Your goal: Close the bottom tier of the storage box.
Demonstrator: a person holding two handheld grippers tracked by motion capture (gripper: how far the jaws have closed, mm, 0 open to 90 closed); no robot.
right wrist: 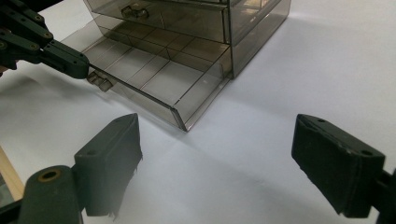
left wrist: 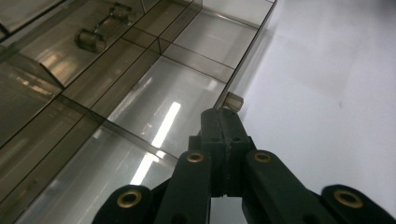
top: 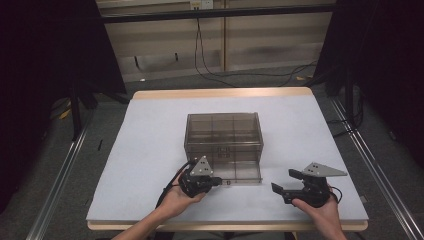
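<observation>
Drawer knob (right wrist: pixel 100 80) sat pinched in my left fingers (top: pixel 222 182), the bottom drawer (top: pixel 235 172) of the clear box (top: pixel 223 131) already drawn toward the surface's near edge, compartments empty. My right fingers (top: pixel 285 186) gaped wide, holding nothing; filling or shutting remained.

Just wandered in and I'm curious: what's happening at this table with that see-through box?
A person holds a black claw in each hand at a white table. The left claw is shut on the small knob of the bottom drawer of a smoky transparent plastic drawer box; that drawer stands pulled out, its compartments empty. The right claw waits open, off to the side, touching nothing.
</observation>
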